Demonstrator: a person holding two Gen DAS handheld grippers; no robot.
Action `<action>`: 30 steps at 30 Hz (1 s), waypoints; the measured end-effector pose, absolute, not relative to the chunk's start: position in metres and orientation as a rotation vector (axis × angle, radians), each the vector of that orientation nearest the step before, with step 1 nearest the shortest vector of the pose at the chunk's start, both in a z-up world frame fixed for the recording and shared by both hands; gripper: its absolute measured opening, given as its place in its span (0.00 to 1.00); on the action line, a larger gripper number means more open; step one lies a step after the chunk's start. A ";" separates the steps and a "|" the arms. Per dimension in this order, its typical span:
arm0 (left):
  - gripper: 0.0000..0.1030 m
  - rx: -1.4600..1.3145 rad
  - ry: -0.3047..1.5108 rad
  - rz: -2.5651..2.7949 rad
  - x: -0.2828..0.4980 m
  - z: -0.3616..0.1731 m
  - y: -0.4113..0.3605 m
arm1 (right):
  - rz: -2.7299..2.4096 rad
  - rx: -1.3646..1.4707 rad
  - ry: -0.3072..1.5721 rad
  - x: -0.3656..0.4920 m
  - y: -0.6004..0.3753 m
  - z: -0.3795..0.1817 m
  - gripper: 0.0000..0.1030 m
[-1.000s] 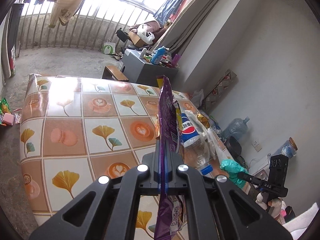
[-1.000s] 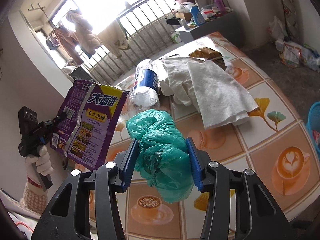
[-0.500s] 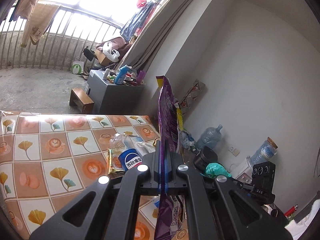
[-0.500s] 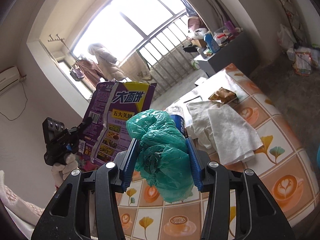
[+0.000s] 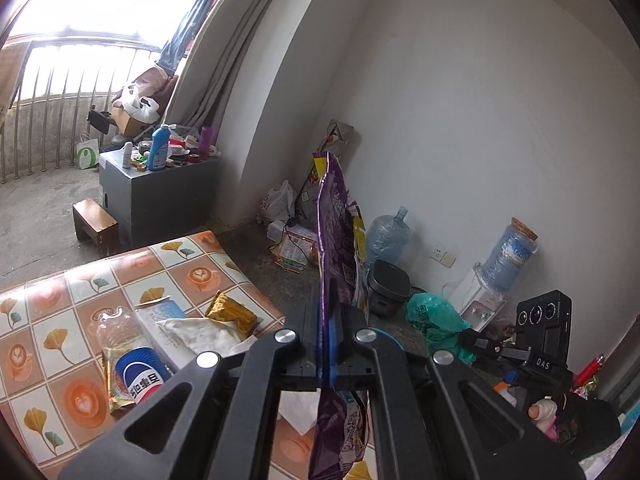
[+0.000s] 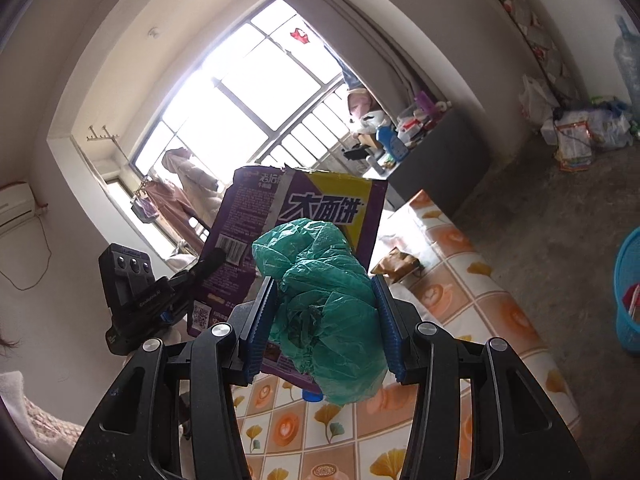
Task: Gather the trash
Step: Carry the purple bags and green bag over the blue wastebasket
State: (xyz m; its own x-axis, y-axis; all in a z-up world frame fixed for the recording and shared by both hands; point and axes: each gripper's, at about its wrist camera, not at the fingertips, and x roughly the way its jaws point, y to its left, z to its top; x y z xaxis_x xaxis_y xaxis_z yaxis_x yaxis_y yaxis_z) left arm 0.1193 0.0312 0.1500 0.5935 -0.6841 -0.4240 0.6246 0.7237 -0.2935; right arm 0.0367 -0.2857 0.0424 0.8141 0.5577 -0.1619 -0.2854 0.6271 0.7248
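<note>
My left gripper is shut on a purple snack bag, held upright edge-on above the table; the bag also shows in the right wrist view. My right gripper is shut on a crumpled green plastic bag, which also shows in the left wrist view, held in the air to the right of the table. On the patterned table lie a clear plastic bottle with a blue label, a white cloth and a brown-gold wrapper.
A blue waste basket stands on the floor at the right. A grey cabinet with bottles, a small stool, water jugs, a black cooker and floor clutter lie along the wall.
Both grippers have lifted and swung right, away from the table toward the wall side, each still holding its item. The table now sits lower and further left in both views.
</note>
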 end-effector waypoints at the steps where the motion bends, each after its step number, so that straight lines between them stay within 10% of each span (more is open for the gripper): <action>1: 0.01 -0.105 0.553 -0.774 0.123 0.148 0.018 | 0.484 0.758 0.391 0.037 -0.292 0.040 0.43; 30: 0.02 0.124 0.913 -1.046 0.189 0.021 -0.321 | -0.246 1.022 0.369 -0.003 -0.482 -0.050 0.44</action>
